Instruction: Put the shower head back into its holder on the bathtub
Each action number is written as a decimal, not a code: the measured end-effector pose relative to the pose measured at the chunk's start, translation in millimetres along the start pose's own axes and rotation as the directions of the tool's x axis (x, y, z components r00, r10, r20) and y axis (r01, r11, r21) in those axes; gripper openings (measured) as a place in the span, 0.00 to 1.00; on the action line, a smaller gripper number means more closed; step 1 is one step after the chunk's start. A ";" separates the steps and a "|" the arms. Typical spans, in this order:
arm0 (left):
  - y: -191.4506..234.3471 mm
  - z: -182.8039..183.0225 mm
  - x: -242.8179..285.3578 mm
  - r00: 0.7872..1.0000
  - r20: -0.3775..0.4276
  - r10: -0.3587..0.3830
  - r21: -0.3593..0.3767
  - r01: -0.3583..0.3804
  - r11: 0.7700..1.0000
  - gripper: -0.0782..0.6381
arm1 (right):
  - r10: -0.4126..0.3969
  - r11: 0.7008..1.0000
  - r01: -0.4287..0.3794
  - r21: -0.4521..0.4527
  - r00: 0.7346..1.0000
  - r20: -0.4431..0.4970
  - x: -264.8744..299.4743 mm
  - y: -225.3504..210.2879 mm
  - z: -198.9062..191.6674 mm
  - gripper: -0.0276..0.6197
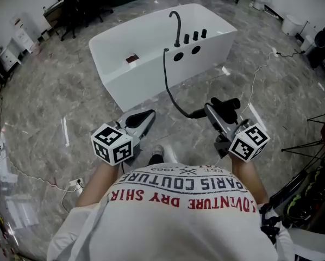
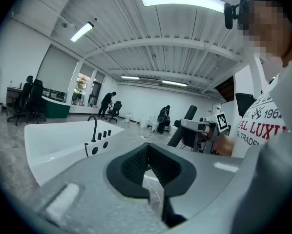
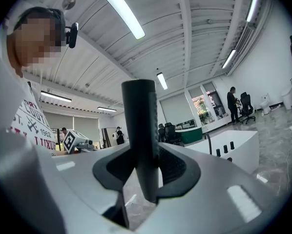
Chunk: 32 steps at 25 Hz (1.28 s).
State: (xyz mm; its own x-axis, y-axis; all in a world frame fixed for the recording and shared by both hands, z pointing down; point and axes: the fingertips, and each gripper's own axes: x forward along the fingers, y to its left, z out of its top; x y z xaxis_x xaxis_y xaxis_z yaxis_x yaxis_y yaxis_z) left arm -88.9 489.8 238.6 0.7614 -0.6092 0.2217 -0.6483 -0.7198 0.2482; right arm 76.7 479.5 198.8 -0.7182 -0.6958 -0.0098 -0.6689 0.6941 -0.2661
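Observation:
The black shower head (image 1: 226,104) is a straight dark handle that stands upright between the pads of my right gripper (image 1: 212,112), which is shut on it. Its black hose (image 1: 170,91) curves down over the floor and up to the rim of the white bathtub (image 1: 214,39). On that rim stand a curved black faucet (image 1: 176,26), three knobs and two dark round openings (image 1: 178,56). The right gripper view shows the handle (image 3: 141,130) filling the jaws (image 3: 146,172). My left gripper (image 1: 143,119) hangs to the left, shut and empty (image 2: 147,162).
The bathtub (image 2: 48,145) stands about a step ahead on a grey marble floor. Office chairs and desks (image 1: 78,7) line the far wall. Cables (image 1: 255,78) run over the floor at right, and a tripod leg (image 1: 309,143) and gear stand at the far right.

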 end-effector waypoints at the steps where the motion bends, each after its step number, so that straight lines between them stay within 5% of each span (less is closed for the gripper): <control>1: 0.4 -0.8 2.5 1.000 -0.008 -0.003 0.007 0.003 1.000 0.11 | 0.004 1.000 -0.004 0.002 1.000 0.012 -1.7 -1.2 6.1 0.24; 15: 67.1 -21.0 68.6 0.994 -0.101 -0.034 -0.035 0.031 0.999 0.11 | -0.098 0.994 0.094 0.056 0.991 0.093 11.1 -75.9 34.2 0.24; 23: 173.0 -11.5 141.6 0.988 -0.152 -0.032 -0.091 0.019 0.996 0.11 | -0.145 0.982 0.126 0.139 0.980 0.136 74.9 -151.9 69.5 0.24; 32: 290.6 12.4 214.0 0.985 -0.171 -0.008 -0.095 -0.009 0.995 0.11 | -0.166 0.981 0.144 0.126 0.969 0.185 163.7 -229.8 126.8 0.23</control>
State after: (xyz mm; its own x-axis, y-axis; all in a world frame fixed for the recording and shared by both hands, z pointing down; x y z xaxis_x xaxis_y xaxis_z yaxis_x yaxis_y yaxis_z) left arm -114.3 146.2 346.4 0.7535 -0.5377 0.3782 -0.6529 -0.6793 0.3351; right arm 137.2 182.7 136.1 -0.5492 -0.8233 -0.1431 -0.7359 0.5577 -0.3840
